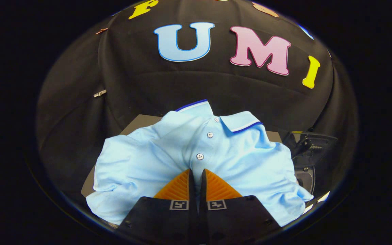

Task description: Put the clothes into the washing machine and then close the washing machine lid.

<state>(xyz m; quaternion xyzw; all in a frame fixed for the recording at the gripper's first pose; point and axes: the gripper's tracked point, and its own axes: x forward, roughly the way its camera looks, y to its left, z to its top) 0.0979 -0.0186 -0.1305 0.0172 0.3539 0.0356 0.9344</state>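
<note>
My gripper [196,172] has its fingers nearly together, pinching a fold of the light blue polo shirt [141,160] at its button placket. The shirt bunches just ahead of the fingers and to both sides, draped over a grey table [141,121]. Dark machine parts [313,146] show right of the shirt.

Your gripper [196,175] has its fingers pressed nearly together on a pinched fold of the light blue polo shirt [148,160], and that fold hides the shirt's lower placket. The shirt covers most of the grey surface [141,122] beyond the fingers. Right of them, a dark object [313,146] is too dim to identify.
</note>
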